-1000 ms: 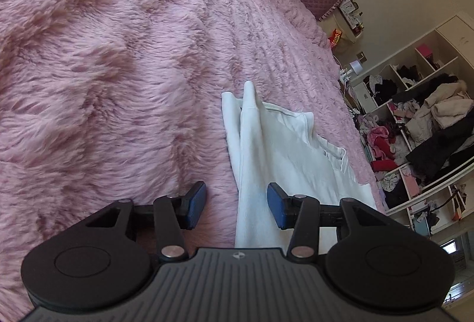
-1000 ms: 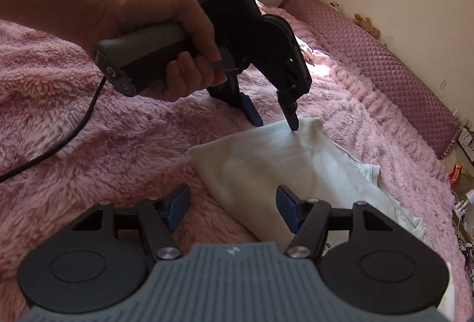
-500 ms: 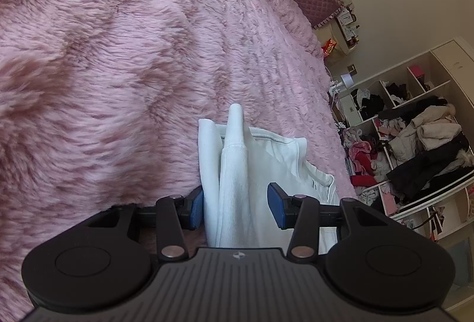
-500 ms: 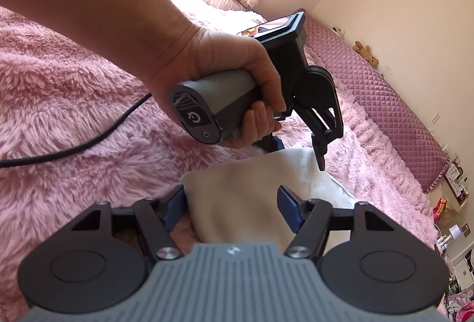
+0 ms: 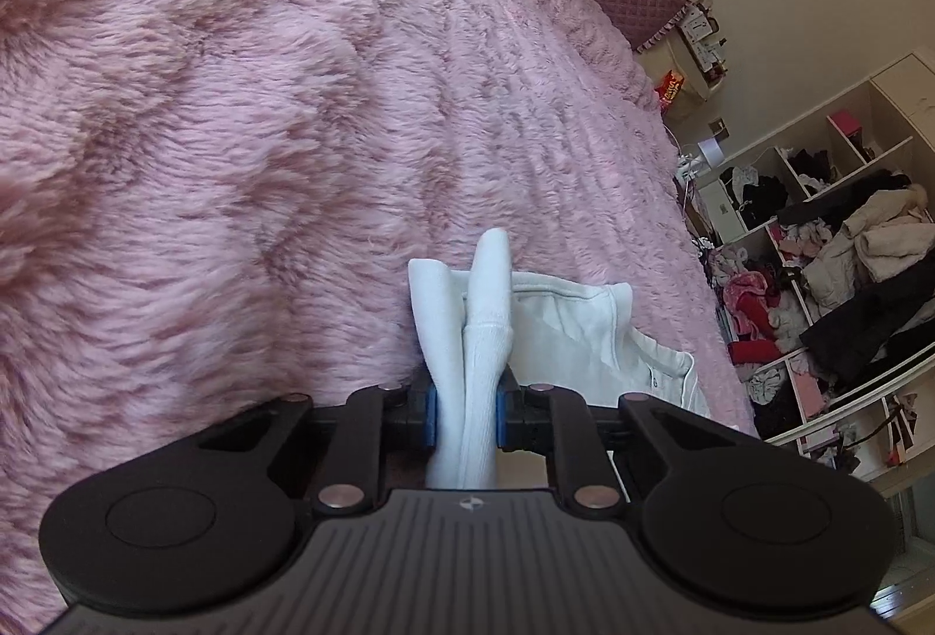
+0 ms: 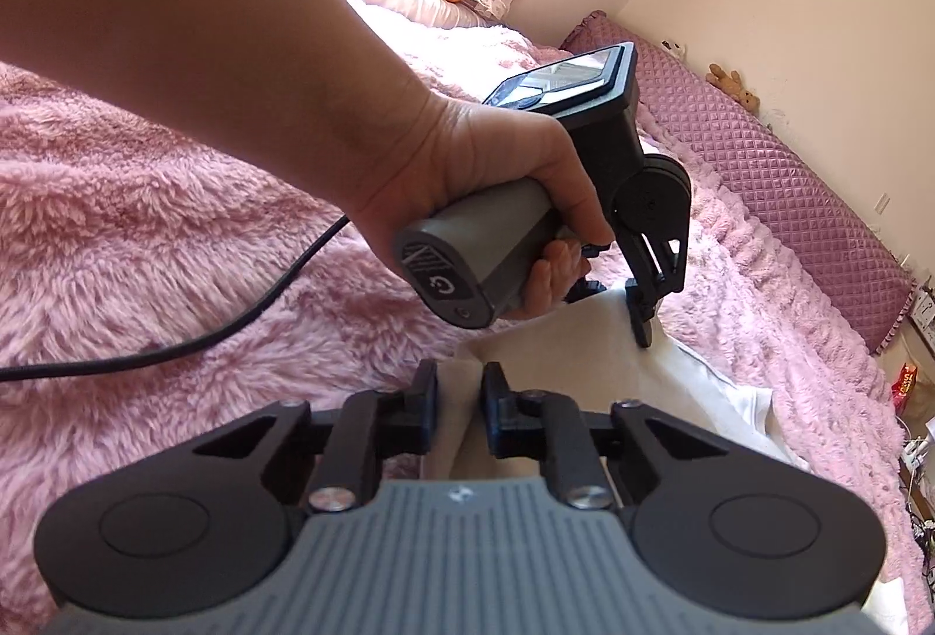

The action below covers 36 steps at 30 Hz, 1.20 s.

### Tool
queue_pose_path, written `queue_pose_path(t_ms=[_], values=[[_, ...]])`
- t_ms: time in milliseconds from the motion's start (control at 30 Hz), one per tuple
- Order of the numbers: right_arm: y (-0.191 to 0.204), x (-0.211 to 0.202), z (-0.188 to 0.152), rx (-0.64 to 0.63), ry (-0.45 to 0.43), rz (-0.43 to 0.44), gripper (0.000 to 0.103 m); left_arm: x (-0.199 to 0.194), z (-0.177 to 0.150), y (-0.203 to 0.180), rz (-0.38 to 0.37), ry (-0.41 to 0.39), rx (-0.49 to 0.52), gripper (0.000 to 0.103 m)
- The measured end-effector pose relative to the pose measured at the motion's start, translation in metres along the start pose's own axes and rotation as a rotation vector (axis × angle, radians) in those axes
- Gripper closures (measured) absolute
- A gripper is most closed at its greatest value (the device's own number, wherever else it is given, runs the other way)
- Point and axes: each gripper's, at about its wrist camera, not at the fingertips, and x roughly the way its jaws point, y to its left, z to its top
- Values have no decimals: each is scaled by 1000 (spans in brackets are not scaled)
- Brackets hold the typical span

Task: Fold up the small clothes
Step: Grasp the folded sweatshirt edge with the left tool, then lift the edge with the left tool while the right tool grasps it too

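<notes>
**Inspector:** White knit cotton, by the look of it. The garment (image 5: 561, 325) lies on the pink plush bed (image 5: 263, 121), partly folded, with a ribbed collar or hem showing on its far side.

**Assistant:** And the grippers?

**Inspector:** The left gripper (image 5: 464, 416) has just been closing and is now narrow, its blue pads pinching a bunched ridge of the fabric at one near corner. The right gripper (image 6: 459, 410) has also just been closing; its jaws stand narrow with the cloth edge between them, and the pads appear to press on it. The person's hand (image 6: 502, 203) holding the left tool is visible from the right wrist view, with a black cable (image 6: 175, 349) trailing over the bed.

**Assistant:** How will the piece handle?

**Inspector:** My judgement: very light, limp, no stiffness at all. It will drape and sag between the two holds, so both corners should be carried together and kept taut. The knit is not slippery, and the plush pile beneath will likely drag on it, so lifting clear is safer than sliding.

**Assistant:** Best place to hold?

**Inspector:** At the two near corners, through all layers, as now. A shallow pinch risks catching only the top layer and undoing the fold. Nothing fragile here.
</notes>
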Motion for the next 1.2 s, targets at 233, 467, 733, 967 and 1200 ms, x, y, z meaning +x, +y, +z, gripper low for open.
queue_pose_path(t_ms=[233,467,733,967,1200], values=[[-13,-10,9,61,-23,-2,97,-12,1,-22,34,-30,34,86],[-38,-35,16,161,-66,-33,99,-23,7,-62,32,-50,55,86],[-80,-88,-3,295,-120,-139,100,-15,6,-130,68,-53,107,87],[-126,-124,-39,444,-130,-239,100,11,-10,-193,80,-52,161,87],[-165,-155,-79,560,-123,-318,100,45,-34,-247,97,-41,222,87]])
